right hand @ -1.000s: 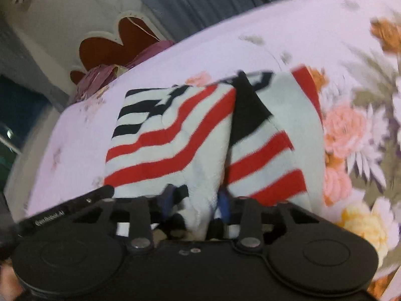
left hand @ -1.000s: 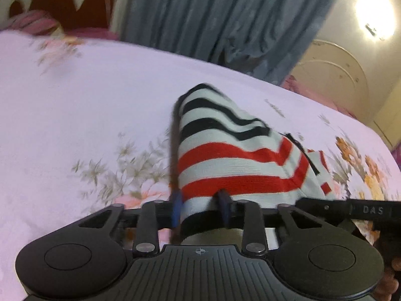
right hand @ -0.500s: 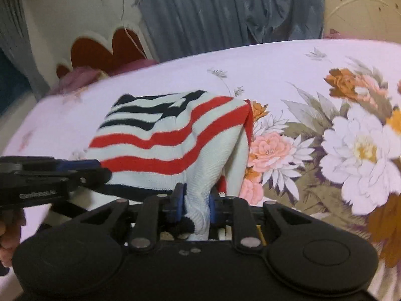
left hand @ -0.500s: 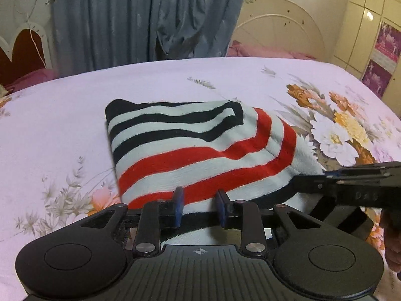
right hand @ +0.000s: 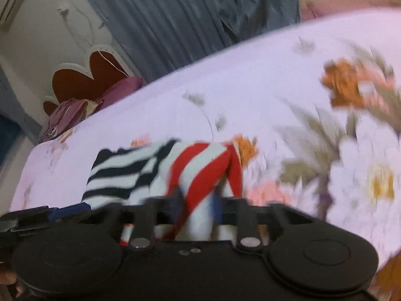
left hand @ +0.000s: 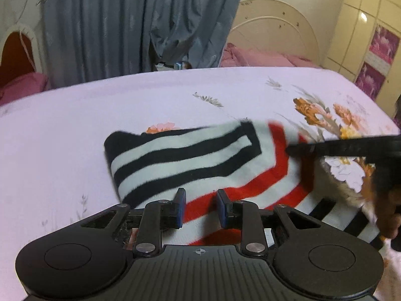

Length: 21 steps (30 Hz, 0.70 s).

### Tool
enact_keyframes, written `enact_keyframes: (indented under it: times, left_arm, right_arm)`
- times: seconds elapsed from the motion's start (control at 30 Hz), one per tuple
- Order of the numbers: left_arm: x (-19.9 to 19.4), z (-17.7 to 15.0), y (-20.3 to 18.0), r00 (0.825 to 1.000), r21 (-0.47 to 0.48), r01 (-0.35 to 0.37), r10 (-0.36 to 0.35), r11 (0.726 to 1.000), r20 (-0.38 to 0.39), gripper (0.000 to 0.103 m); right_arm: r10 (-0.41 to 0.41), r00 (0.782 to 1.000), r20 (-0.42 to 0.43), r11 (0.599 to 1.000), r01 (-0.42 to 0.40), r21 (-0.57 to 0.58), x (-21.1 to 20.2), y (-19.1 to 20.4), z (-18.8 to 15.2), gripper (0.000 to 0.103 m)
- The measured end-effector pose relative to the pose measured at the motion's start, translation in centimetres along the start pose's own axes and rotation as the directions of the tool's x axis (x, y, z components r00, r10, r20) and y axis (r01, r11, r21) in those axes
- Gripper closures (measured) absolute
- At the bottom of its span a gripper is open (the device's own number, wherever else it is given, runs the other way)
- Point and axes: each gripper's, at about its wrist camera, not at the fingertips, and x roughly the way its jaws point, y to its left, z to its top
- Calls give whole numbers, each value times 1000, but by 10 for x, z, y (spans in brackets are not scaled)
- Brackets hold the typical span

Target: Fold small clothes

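A small knit garment [left hand: 190,160] with black, white and red stripes lies folded on the floral bedsheet [left hand: 75,130]. My left gripper [left hand: 199,207] hovers over its near edge with the jaws apart and nothing between them. My right gripper [right hand: 198,203] holds a bunched part of the garment [right hand: 200,173] between its fingers; this view is blurred by motion. The right gripper's body shows in the left wrist view [left hand: 351,148], above the garment's right side.
The bedsheet is pale pink with large flowers at the right [left hand: 325,115]. Grey curtains [left hand: 130,25] hang behind the bed. A headboard [left hand: 275,32] and pink pillows [left hand: 255,57] stand at the back.
The left gripper's jaws have opened and let go of the garment's edge. The right gripper has swung over the garment, still holding its fold. The garment now lies flatter.
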Motion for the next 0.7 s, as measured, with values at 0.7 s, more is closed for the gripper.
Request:
enact_keyframes:
  times: [0.7]
  left_arm:
    - [-92, -72, -41, 999, 70, -27, 24, 997, 43, 76]
  right_arm:
    - [3, 999, -53, 952, -19, -306, -94, 39, -67, 92]
